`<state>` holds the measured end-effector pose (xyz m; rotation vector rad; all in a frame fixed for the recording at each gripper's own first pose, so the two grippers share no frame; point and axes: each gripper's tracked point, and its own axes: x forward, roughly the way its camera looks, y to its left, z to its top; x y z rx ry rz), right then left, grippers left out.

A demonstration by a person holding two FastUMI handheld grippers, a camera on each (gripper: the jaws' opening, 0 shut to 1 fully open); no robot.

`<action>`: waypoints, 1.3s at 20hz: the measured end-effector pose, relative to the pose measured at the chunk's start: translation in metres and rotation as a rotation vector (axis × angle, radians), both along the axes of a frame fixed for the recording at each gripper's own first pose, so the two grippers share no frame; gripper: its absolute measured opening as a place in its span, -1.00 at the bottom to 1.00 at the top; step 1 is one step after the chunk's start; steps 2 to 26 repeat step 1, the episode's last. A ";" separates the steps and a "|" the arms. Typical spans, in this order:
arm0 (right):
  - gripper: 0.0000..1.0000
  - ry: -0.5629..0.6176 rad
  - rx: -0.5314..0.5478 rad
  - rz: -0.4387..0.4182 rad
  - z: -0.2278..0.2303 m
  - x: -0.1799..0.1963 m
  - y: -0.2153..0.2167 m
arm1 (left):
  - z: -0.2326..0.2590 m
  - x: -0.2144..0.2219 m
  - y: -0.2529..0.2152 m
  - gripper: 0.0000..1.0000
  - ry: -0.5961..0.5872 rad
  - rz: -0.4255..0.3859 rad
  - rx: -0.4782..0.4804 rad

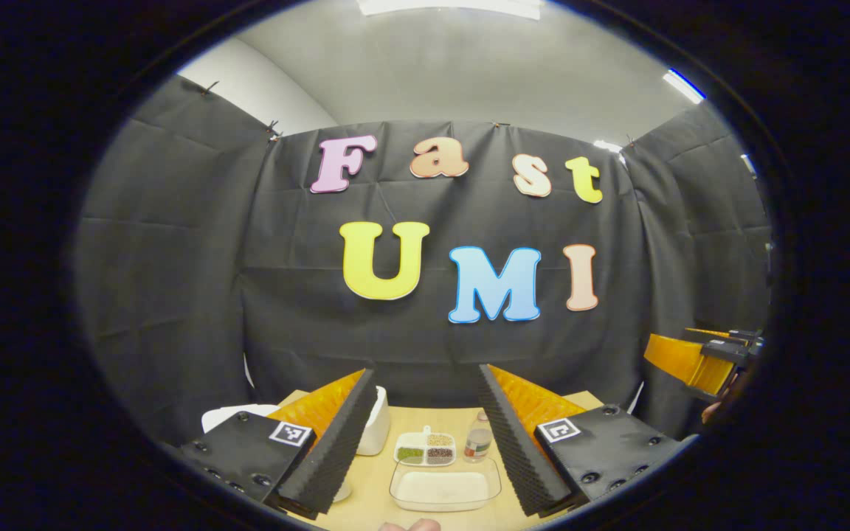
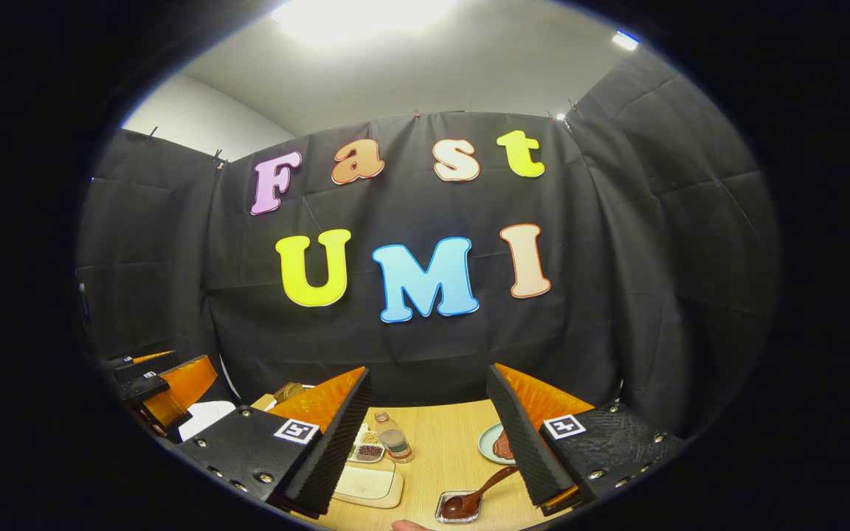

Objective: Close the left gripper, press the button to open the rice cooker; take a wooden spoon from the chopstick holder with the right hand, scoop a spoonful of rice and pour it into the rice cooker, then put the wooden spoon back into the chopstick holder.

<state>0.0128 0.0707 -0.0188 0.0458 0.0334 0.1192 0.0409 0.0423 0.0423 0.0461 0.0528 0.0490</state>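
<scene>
In the left gripper view my left gripper (image 1: pixel 425 372) is open, held above the near edge of the wooden table (image 1: pixel 373 479). Part of the white rice cooker (image 1: pixel 375 431) shows behind its left finger. A clear tray of white rice (image 1: pixel 445 487) lies below, between the fingers. In the right gripper view my right gripper (image 2: pixel 429 370) is also open and holds nothing. A dark wooden spoon (image 2: pixel 478 493) rests with its bowl in a small clear dish (image 2: pixel 446 515), and its handle runs under the right finger. The rice tray (image 2: pixel 366 483) lies left of it.
A divided dish of grains (image 1: pixel 425 448) and a small bottle (image 1: pixel 478 436) stand behind the rice tray. A plate with something brown (image 2: pixel 495 445) sits at the right. The other gripper shows at each view's side edge (image 1: pixel 683 358) (image 2: pixel 170 383). A fingertip (image 1: pixel 410 525) shows at the bottom.
</scene>
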 end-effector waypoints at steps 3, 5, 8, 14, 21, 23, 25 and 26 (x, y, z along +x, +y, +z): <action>0.90 -0.001 -0.002 -0.001 0.000 0.000 0.002 | 0.001 -0.001 0.004 0.91 0.000 0.001 0.004; 0.90 -0.001 -0.002 -0.001 0.000 0.000 0.002 | 0.001 -0.001 0.004 0.91 0.000 0.001 0.004; 0.90 -0.001 -0.002 -0.001 0.000 0.000 0.002 | 0.001 -0.001 0.004 0.91 0.000 0.001 0.004; 0.90 -0.001 -0.002 -0.001 0.000 0.000 0.002 | 0.001 -0.001 0.004 0.91 0.000 0.001 0.004; 0.90 -0.001 -0.002 -0.001 0.000 0.000 0.002 | 0.001 -0.001 0.004 0.91 0.000 0.001 0.004; 0.90 -0.001 -0.002 -0.001 0.000 0.000 0.002 | 0.001 -0.001 0.004 0.91 0.000 0.001 0.004; 0.90 -0.001 -0.002 -0.001 0.000 0.000 0.002 | 0.001 -0.001 0.004 0.91 0.000 0.001 0.004; 0.90 -0.001 -0.002 -0.001 0.000 0.000 0.002 | 0.001 -0.001 0.004 0.91 0.000 0.001 0.004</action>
